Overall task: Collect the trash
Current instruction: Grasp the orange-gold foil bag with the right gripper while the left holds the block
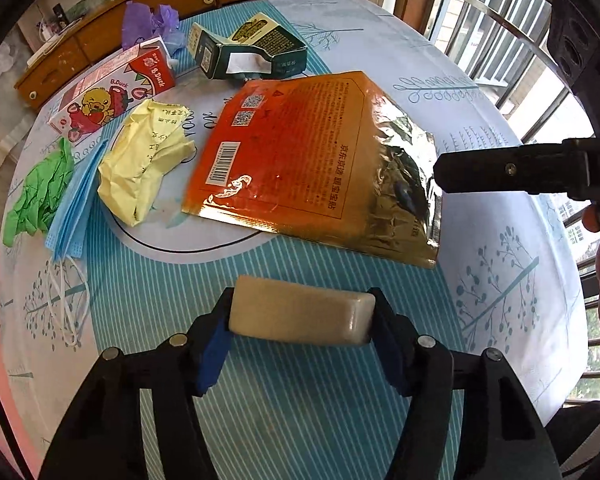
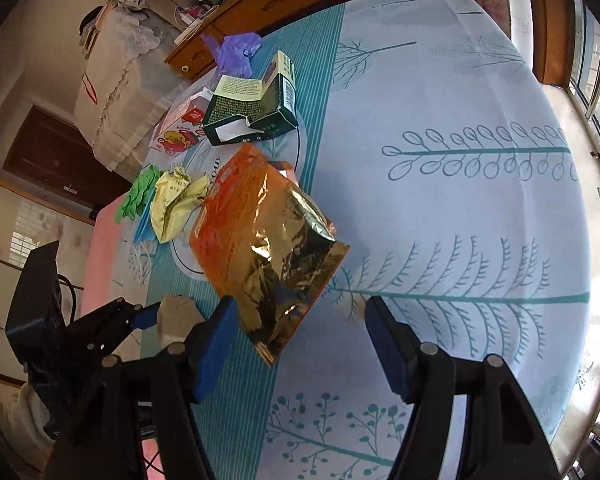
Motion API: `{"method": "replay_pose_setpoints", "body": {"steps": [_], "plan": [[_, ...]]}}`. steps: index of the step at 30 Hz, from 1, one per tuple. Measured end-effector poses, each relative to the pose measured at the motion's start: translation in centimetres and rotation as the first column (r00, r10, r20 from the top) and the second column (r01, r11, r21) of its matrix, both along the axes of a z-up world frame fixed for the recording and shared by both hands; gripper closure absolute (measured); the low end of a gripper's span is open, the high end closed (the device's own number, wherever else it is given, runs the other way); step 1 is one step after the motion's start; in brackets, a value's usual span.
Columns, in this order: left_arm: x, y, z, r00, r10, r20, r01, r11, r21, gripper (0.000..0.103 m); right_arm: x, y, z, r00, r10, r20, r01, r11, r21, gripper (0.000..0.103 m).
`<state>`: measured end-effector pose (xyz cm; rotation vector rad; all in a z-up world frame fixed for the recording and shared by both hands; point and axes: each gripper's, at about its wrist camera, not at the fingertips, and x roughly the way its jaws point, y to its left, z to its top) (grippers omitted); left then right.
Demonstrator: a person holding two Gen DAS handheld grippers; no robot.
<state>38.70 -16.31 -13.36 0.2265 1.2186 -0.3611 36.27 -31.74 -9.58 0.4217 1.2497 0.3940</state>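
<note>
My left gripper (image 1: 302, 312) is shut on a beige soap-like bar (image 1: 300, 310) and holds it over the striped tablecloth; the bar also shows in the right wrist view (image 2: 176, 318). An orange and gold foil pouch (image 1: 312, 164) lies in the middle of the table. My right gripper (image 2: 298, 328) is open, its fingers on either side of the pouch's near gold end (image 2: 276, 264). Its black finger (image 1: 512, 172) shows in the left wrist view at the pouch's right edge.
Behind and left of the pouch lie a crumpled yellow paper (image 1: 144, 160), a blue face mask (image 1: 76, 200), a green glove (image 1: 36, 196), a B.Duck carton (image 1: 112, 92), a dark green box (image 1: 248, 50) and a purple bag (image 1: 148, 20). A window (image 1: 520, 40) is at right.
</note>
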Motion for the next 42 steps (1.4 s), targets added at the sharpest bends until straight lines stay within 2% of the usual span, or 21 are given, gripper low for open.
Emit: {"method": "replay_pose_setpoints", "body": {"steps": [5,10,15,20,27,30,31,32,35,39,42], "plan": [[1.5,0.9,0.6,0.994,0.108,0.012,-0.108,0.994,-0.02,0.041,1.6,0.4,-0.2,1.0,0.013,0.015,-0.013,0.999,0.033,0.036],[3.7,2.4,1.8,0.969,0.247,0.004,-0.245,0.965,-0.098,0.041,3.2,0.6,-0.4,1.0,0.006,0.014,-0.007,0.997,0.081,0.036],[5.9,2.3,0.8,0.95,0.311,-0.015,-0.311,0.949,-0.054,0.041,4.4,0.7,-0.6,1.0,0.011,0.011,-0.012,0.995,0.094,0.037],[6.7,2.5,-0.1,0.945,0.325,-0.023,-0.326,0.944,-0.046,0.041,5.1,0.8,-0.7,1.0,0.009,0.003,-0.009,0.994,0.109,0.038],[6.8,2.4,-0.2,0.95,0.311,-0.019,-0.312,0.95,-0.037,0.041,5.7,1.6,-1.4,0.999,0.035,-0.019,-0.032,0.989,0.146,0.06],[6.7,2.2,-0.1,0.951,0.309,-0.02,-0.31,0.95,-0.041,0.041,6.0,2.2,-1.7,0.998,0.051,-0.031,-0.046,0.989,0.144,0.075],[6.8,2.2,-0.1,0.951,0.309,-0.021,-0.309,0.95,-0.042,0.041,6.0,2.4,-1.8,0.998,0.061,-0.034,-0.056,0.988,0.142,0.084],[6.8,2.2,-0.1,0.951,0.308,-0.023,-0.309,0.95,-0.044,0.041,5.9,2.7,-1.8,0.996,0.076,-0.04,-0.07,0.988,0.141,0.087],[7.0,2.5,-0.1,0.952,0.306,-0.029,-0.307,0.95,-0.052,0.041,5.3,3.3,-1.3,0.995,0.102,-0.016,-0.099,0.987,0.13,0.092],[6.7,3.2,0.1,0.949,0.309,-0.056,-0.313,0.946,-0.088,0.041,3.9,3.5,-0.1,0.996,0.09,0.019,-0.092,0.991,0.095,0.095],[5.8,3.4,0.9,0.951,0.306,-0.045,-0.309,0.946,-0.096,0.041,2.5,3.5,1.2,0.996,0.073,0.056,-0.076,0.995,0.062,0.096]]}}
